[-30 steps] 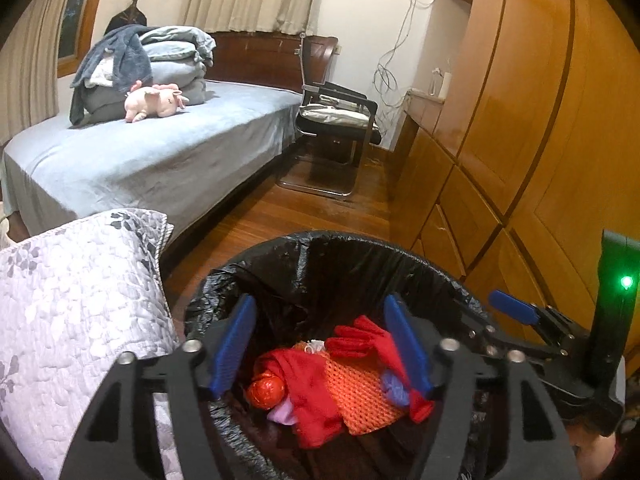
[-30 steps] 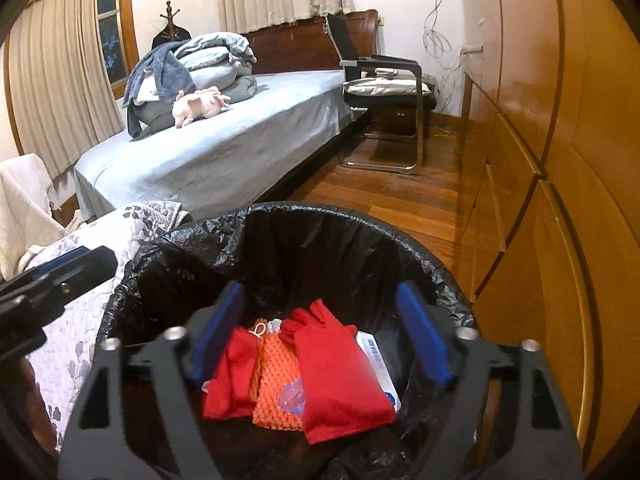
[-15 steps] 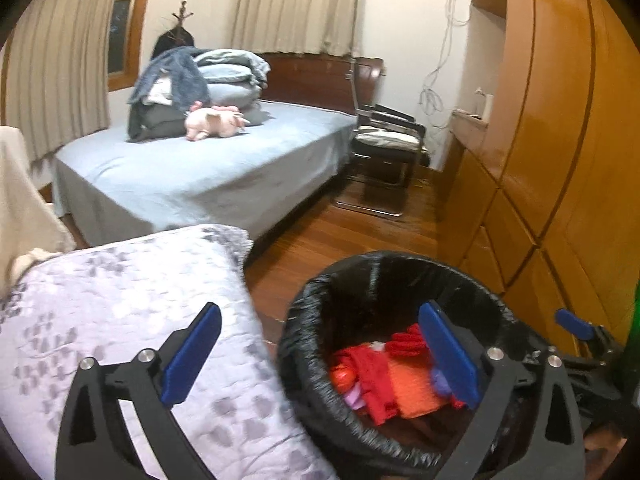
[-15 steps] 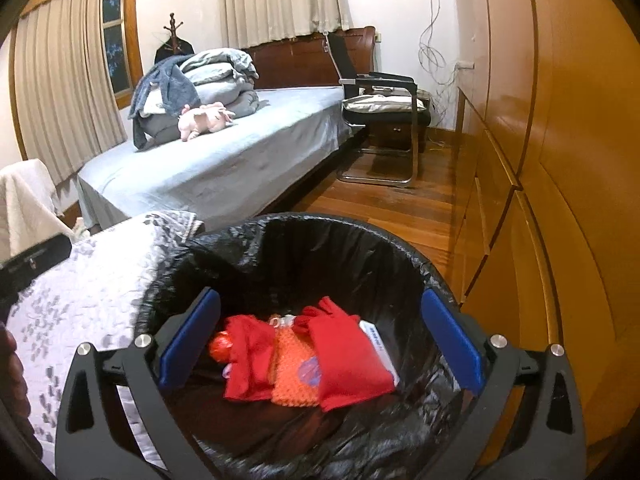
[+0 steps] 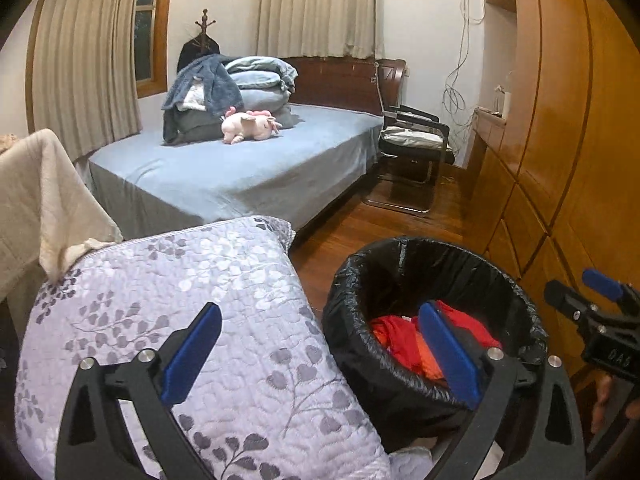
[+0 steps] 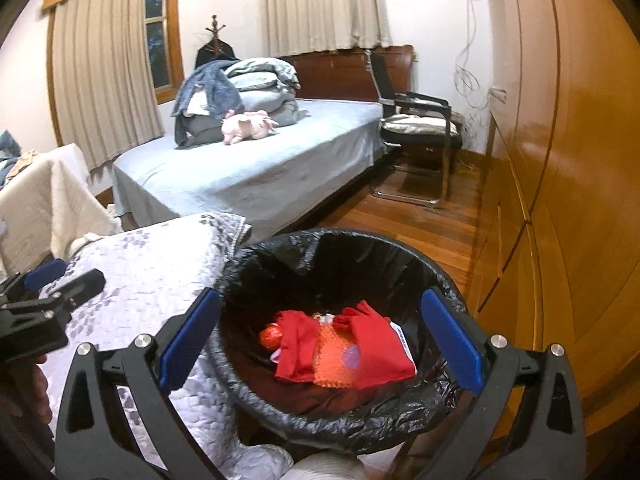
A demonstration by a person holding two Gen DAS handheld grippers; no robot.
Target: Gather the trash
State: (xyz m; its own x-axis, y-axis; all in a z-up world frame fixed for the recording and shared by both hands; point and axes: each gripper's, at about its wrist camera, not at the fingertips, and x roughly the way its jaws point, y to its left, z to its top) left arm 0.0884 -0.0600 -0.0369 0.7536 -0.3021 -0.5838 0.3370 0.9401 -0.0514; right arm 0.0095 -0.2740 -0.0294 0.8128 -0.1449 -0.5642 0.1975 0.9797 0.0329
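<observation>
Blue-padded and spread wide, both tongs carry nothing: the left tongs (image 5: 320, 354) hang over the seam between the quilted lilac cover (image 5: 208, 320) and the bin, and the right tongs (image 6: 320, 344) frame the bin's mouth. The numbers put both sets of jaws opening within the past second, with nothing between either pair now. The trash lies where it belongs, in the black-lined bin (image 6: 340, 416): a red glove (image 6: 380, 354), an orange mesh piece (image 6: 332, 364), a folded red cloth (image 6: 296, 344), a small orange ball (image 6: 269, 335) and a white carton edge (image 6: 405, 347).

By my reading the drop is done and the step in hand is the retreat. To do it well, lift clear of the liner's crinkled rim so no pad snags the plastic, keep the jaws wide, and turn to look for anything left outside the bin.

The right wrist view looks nearly straight into the bin and shows all its contents; the left view catches only a sliver of red behind its own right pad. The left view, in turn, shows more of the quilted cover, which looks bare of litter, and the beige throw (image 5: 36, 200) beyond it. Farther off both show the blue bed (image 5: 240, 168) with a pink plush toy (image 5: 252, 124), and a chair (image 5: 416, 148).
</observation>
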